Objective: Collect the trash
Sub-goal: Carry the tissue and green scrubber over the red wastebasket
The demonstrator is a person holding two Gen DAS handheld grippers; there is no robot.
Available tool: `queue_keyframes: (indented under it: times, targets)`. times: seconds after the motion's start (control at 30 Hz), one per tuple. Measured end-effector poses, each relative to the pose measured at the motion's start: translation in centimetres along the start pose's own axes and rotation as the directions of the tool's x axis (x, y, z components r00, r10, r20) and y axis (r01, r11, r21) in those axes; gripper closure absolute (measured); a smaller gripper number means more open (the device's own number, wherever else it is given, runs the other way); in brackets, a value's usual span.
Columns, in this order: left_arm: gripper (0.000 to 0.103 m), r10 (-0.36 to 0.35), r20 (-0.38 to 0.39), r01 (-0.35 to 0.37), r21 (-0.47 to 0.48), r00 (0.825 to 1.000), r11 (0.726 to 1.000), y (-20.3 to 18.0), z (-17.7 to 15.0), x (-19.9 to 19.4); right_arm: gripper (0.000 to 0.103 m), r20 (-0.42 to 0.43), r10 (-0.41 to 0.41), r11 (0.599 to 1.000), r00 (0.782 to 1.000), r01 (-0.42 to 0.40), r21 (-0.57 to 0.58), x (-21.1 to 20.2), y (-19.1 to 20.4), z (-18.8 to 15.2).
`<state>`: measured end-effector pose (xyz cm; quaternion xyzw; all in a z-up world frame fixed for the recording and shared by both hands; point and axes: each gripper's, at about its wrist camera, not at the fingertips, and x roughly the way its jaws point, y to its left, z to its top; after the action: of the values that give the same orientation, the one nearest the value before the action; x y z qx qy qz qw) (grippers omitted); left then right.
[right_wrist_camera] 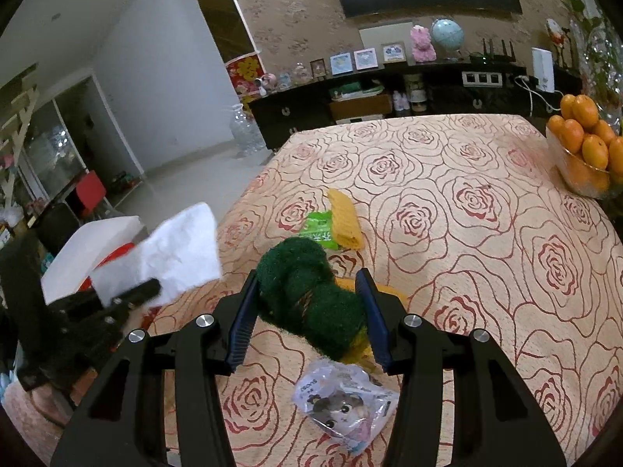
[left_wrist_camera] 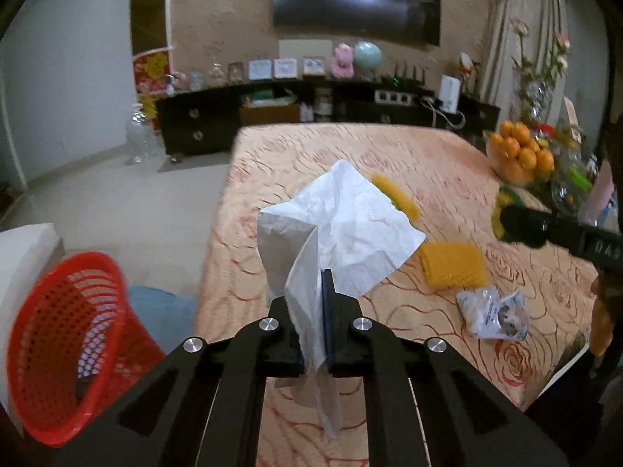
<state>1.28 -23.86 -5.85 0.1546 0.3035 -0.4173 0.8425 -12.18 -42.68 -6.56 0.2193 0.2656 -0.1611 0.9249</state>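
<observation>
Left gripper [left_wrist_camera: 314,313]: jaws pinching white tissue [left_wrist_camera: 342,229], raised for red basket [left_wrist_camera: 66,346] at 8 o'clock; right gripper [right_wrist_camera: 309,317]: jaws clamping green scouring pad [right_wrist_camera: 311,299]

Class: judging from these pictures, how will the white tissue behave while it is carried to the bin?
The white tissue probably stays floppy: it drapes and trails below the left tool. It looks very light, so it may flutter. Its crumpled folds suggest it tears easily.

Each hand-held gripper [left_wrist_camera: 315,303] — black frame, silver round screws, dark blue ribbed pads [right_wrist_camera: 241,323].
</observation>
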Motion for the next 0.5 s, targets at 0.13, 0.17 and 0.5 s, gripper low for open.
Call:
queue_keyframes:
  times: [0.13, 0.17, 0.5]
  targets:
    - [0.096, 0.045, 0.043, -0.043, -0.042, 0.998, 0.998, 2.3, 0.4, -2.5, 0.055, 0.007, 0.011, 1.0, 1.0, -0.011, -0.018, -0.1, 0.9, 0.1]
    - [0.096, 0.057, 0.051, -0.054, -0.052, 0.997, 0.997, 2.8, 0.5, -3.1, 0.055, 0.007, 0.014, 1.0, 1.0, -0.014, -0.022, -0.1, 1.1, 0.1]
    - [0.096, 0.253, 0.087, -0.236, -0.162, 0.964, 0.958, 10.0, -0.5, -8.3, 0.055, -0.006, 0.049, 0.994, 0.999, -0.049, -0.098, 1.2, 4.5, 0.3]
